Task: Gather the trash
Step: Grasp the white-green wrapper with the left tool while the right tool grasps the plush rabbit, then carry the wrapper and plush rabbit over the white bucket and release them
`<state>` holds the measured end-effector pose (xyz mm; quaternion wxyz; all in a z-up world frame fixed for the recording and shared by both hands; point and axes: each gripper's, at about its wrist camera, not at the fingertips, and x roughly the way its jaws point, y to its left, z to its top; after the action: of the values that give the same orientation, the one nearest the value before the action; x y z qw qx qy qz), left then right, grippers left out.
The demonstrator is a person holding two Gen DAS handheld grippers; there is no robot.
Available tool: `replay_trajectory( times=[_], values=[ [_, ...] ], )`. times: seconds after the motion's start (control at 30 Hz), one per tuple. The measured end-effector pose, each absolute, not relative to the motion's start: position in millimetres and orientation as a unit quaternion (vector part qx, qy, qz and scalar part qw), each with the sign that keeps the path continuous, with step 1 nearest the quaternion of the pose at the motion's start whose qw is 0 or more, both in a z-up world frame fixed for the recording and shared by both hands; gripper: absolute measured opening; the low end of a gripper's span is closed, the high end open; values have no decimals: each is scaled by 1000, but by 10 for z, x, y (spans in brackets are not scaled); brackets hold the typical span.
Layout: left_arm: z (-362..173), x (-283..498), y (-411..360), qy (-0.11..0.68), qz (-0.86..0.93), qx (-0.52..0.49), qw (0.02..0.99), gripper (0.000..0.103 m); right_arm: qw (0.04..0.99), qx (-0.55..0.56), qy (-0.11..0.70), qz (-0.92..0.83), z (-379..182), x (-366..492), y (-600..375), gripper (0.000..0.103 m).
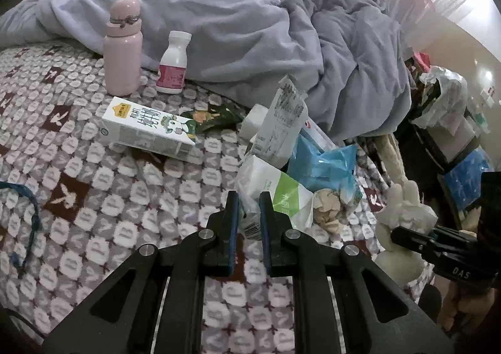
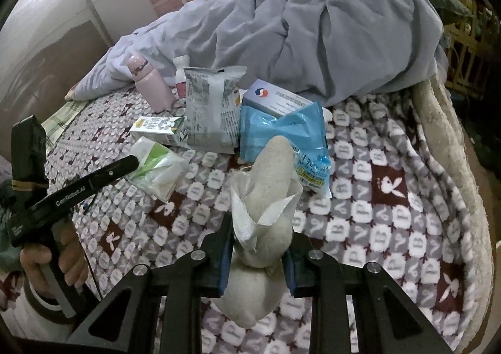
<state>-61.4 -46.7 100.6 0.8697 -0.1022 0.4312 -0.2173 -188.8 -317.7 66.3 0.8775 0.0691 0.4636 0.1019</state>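
Trash lies on the patterned bed blanket (image 1: 103, 197): a white milk carton (image 1: 147, 130) on its side, a grey-printed pouch (image 1: 280, 127), a blue plastic wrapper (image 1: 322, 166), a white-and-green tissue pack (image 1: 275, 194) and a crumpled tissue (image 1: 328, 207). My left gripper (image 1: 249, 202) is narrowly open, with the edge of the tissue pack between its fingertips. In the right wrist view my right gripper (image 2: 258, 228) is shut on a cream plush rabbit (image 2: 266, 207), held above the blanket. The tissue pack (image 2: 159, 166), pouch (image 2: 213, 106) and blue wrapper (image 2: 281, 135) lie beyond it.
A pink flask (image 1: 123, 47) and a white pill bottle (image 1: 173, 63) stand near the back. A crumpled lilac duvet (image 1: 250, 31) fills the far side. A white box (image 2: 275, 97) lies by the wrapper. The bed edge (image 2: 454, 166) is right, with cluttered shelves (image 1: 454, 122) beyond.
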Motion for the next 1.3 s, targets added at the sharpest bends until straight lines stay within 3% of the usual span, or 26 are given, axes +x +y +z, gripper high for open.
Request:
replay_trajectory(
  times=[0.6, 1.3],
  values=[
    [1091, -664, -608, 435, -229, -95, 866, 11, 887, 79, 445, 98, 763, -1978, -3281, 26],
    [1418, -1216, -2734, 443, -391, -16, 806, 11, 911, 166, 374, -56, 1006, -2939, -5256, 26]
  ],
)
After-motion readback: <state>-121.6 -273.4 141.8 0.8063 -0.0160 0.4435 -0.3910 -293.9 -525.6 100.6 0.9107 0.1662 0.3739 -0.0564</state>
